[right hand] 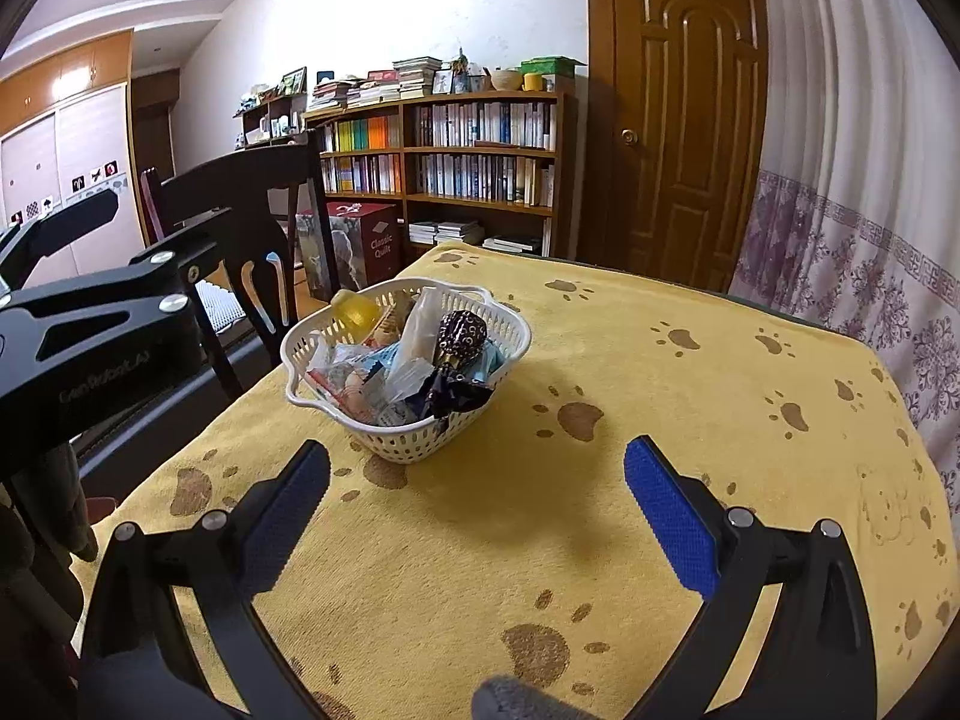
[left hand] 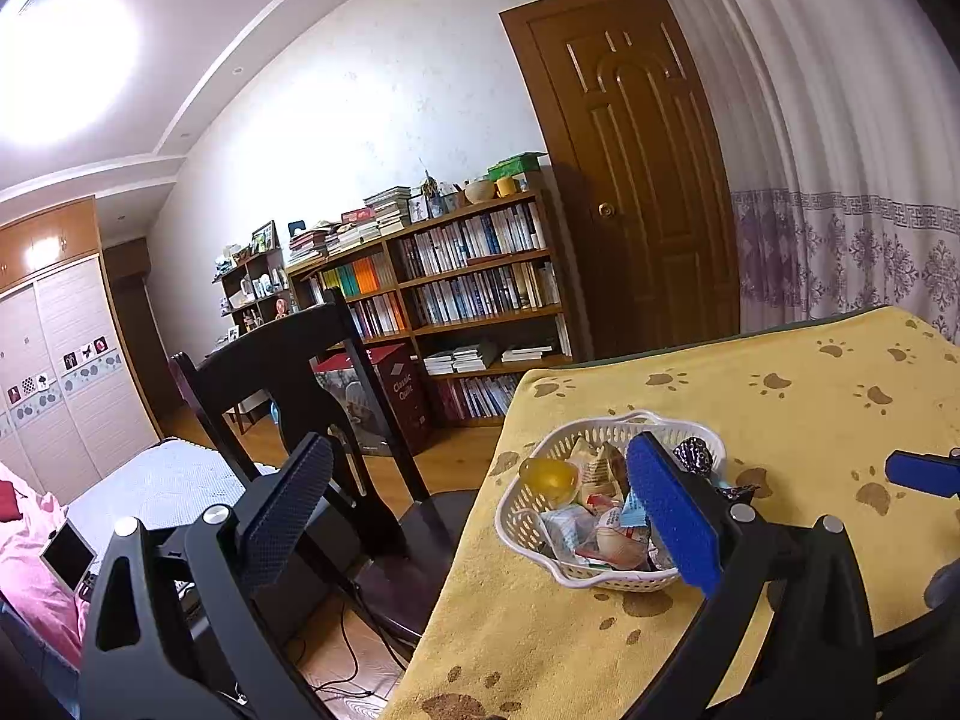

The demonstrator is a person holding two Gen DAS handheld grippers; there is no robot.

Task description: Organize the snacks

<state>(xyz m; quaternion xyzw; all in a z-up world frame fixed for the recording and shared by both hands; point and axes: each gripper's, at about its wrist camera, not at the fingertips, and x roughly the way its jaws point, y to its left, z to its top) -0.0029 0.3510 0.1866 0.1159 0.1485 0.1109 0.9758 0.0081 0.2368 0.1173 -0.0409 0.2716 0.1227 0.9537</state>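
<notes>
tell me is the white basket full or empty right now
Full. The white basket is heaped with wrapped snacks up past its rim, a yellow jelly cup at the back; no snacks lie loose on the yellow cloth.

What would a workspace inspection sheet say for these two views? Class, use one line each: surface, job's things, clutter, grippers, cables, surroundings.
Surface: table under a yellow paw-print cloth; bare apart from the basket.
Job's things: white basket near the table's left edge, heaped with wrapped snacks; yellow jelly cup at its far rim, dark patterned sweet on top.
Clutter: nothing seen loose on the cloth.
Grippers: left gripper open, empty, one finger in front of the basket; right gripper open, empty, short of the basket.
Cables: black cable on the floor under the chair.
Surroundings: dark chair, bookshelf, closed door, curtain.
</notes>
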